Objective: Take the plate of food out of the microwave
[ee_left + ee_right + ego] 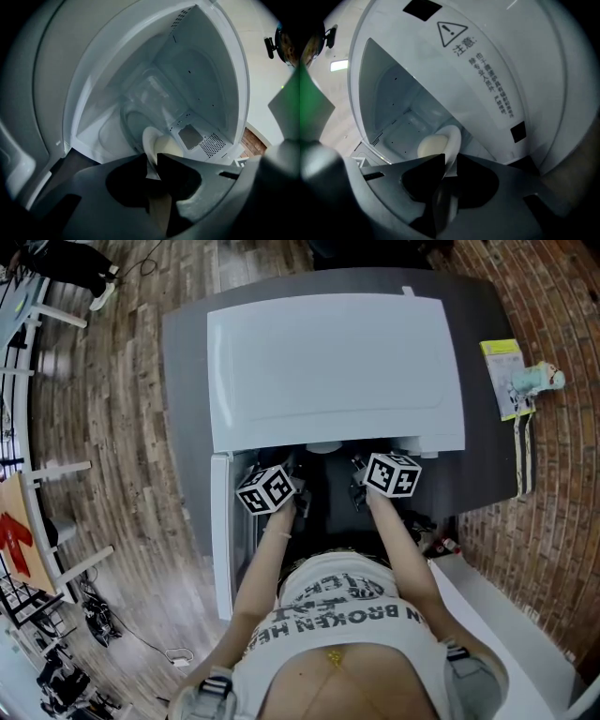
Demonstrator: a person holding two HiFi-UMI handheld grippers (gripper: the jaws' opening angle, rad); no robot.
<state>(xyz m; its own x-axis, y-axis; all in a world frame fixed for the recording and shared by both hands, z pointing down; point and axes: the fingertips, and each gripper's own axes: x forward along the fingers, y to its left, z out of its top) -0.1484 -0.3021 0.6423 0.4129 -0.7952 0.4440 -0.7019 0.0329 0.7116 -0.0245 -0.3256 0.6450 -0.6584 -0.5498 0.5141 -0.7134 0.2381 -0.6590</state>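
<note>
Head view shows both forearms stretched forward side by side into the open microwave [328,362] on the grey tabletop [183,381]. Its top hides the jaw tips there. The left hand-held gripper [152,161] and the right hand-held gripper [450,164] each have their jaws nearly together, pinching the rim of the plate [149,140]. The plate is inside the microwave, carrying a pale lump of food [169,146].

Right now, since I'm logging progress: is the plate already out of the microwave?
No, the left gripper view shows the plate inside the microwave cavity, its rim pinched in the left tongs.
</note>
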